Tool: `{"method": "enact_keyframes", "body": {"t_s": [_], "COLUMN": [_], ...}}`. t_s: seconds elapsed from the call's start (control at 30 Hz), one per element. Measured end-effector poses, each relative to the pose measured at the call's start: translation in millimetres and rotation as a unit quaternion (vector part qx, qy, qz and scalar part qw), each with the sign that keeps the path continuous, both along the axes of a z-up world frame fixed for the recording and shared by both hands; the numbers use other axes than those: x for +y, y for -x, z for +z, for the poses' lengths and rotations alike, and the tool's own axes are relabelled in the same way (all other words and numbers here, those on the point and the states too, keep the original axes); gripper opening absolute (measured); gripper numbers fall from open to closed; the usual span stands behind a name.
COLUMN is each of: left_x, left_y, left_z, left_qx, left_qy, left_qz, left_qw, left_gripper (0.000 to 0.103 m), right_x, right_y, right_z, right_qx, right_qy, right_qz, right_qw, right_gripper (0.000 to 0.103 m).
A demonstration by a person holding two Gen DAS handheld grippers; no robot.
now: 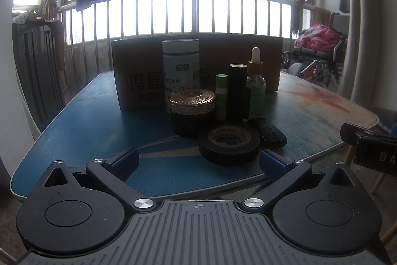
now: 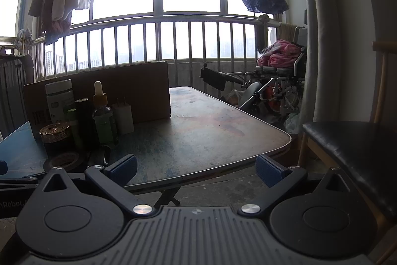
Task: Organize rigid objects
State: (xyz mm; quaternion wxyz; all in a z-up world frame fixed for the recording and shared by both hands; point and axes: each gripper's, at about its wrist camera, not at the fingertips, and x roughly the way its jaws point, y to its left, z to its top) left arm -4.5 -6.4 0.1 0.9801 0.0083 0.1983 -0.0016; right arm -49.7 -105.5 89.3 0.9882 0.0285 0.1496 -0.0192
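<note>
A cluster of small objects stands mid-table before a cardboard box point(image 1: 139, 71): a white pill bottle point(image 1: 180, 63), a gold-lidded black jar point(image 1: 191, 112), a green tube point(image 1: 221, 96), a black cylinder point(image 1: 237, 91), a green dropper bottle point(image 1: 256, 86), a black tape roll point(image 1: 229, 144) and a black key fob point(image 1: 269, 132). My left gripper point(image 1: 198, 162) is open and empty at the table's near edge, just short of the tape roll. My right gripper point(image 2: 196, 169) is open and empty at the near edge, right of the cluster. A white charger plug point(image 2: 122, 117) shows in the right wrist view.
The blue table point(image 1: 86, 131) has a rounded edge; its right part point(image 2: 211, 131) is brownish. A black-seated chair point(image 2: 352, 148) stands to the right. A wheelchair with pink bedding point(image 2: 280, 61) sits behind, by the balcony railing. The other gripper's body point(image 1: 372, 148) shows at the right.
</note>
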Motion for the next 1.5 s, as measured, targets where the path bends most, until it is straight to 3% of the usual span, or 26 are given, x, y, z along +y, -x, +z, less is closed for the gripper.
{"method": "enact_keyframes", "body": {"t_s": [1.5], "left_x": [0.5], "left_y": [-0.7], "left_z": [-0.7], "left_qx": [0.003], "left_qy": [0.004], "left_qz": [0.0], "left_qw": [1.0], "left_gripper": [0.103], "right_x": [4.8], "right_y": [-0.3], "right_z": [-0.8], "right_qx": [0.005], "right_qy": [0.018], "right_qz": [0.01], "right_qw": [1.0], "right_gripper": [0.103]}}
